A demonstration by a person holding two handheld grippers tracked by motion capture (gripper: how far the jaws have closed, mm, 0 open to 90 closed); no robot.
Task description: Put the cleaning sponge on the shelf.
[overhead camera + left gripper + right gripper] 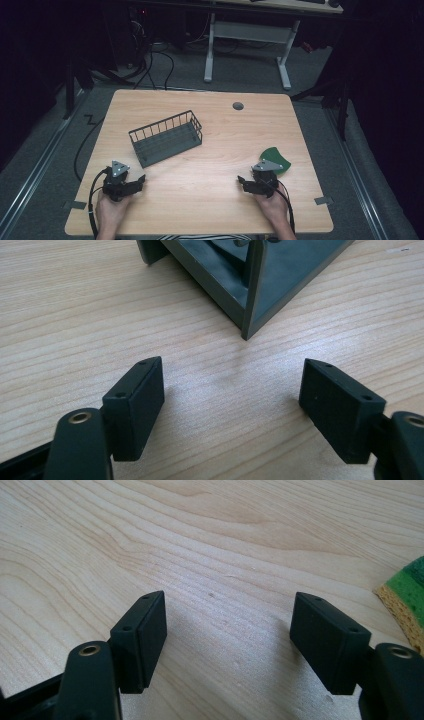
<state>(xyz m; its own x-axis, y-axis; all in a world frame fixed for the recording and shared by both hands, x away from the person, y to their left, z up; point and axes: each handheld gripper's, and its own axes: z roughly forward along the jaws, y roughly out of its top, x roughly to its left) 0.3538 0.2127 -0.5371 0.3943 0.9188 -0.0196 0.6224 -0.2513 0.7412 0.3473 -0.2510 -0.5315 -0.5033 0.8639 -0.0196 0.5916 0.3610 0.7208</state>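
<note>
Resting: both grippers low near tabletop's front edge.
Left gripper (232, 390): jaws spread, nothing between; wire basket (166, 137) just ahead.
Right gripper (229, 625): jaws spread, empty; green sponge (275, 160) just beside, toward right edge.

Lab or office workroom, grey carpet, floor cables (150, 65), white-legged desk (247, 45) behind wooden table (200, 190)

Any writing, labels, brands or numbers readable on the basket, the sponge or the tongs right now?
None: no text shows on the wire basket, the green sponge, the left tongs, the right tongs or the table.
</note>
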